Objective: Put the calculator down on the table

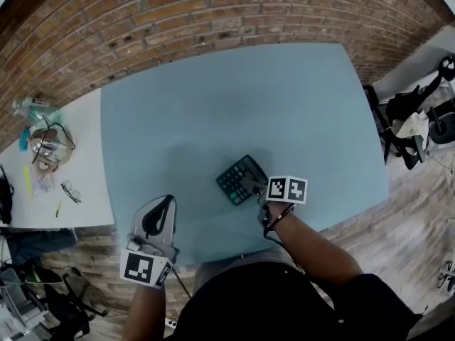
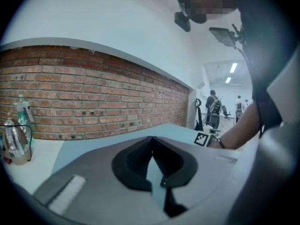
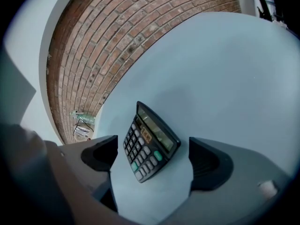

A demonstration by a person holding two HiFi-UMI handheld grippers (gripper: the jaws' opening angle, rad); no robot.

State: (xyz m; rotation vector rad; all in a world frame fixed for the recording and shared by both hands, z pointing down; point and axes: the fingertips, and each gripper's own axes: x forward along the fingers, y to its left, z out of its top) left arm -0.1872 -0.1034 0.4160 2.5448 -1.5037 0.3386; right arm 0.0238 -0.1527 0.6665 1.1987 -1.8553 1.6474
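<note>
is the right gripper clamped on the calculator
No, the jaws of the right gripper stand wide apart, and the calculator lies on the table between them, touching neither.

Grey left gripper point(image 1: 168, 200), black pads point(image 2: 136, 161), black-and-white marker cubes point(image 1: 286, 189), black shirt point(image 1: 284, 297)

Pale teal table against red brick

The table point(image 1: 213, 105) is plain pale teal; on it, the calculator point(image 3: 151, 144) is black with grey keys and two green ones. Behind the table, the wall point(image 1: 178, 13) is red-brown brick with pale mortar. The left gripper point(image 1: 168, 199) and right gripper point(image 3: 153, 150) are grey with black pads and carry black-and-white square markers.
</note>
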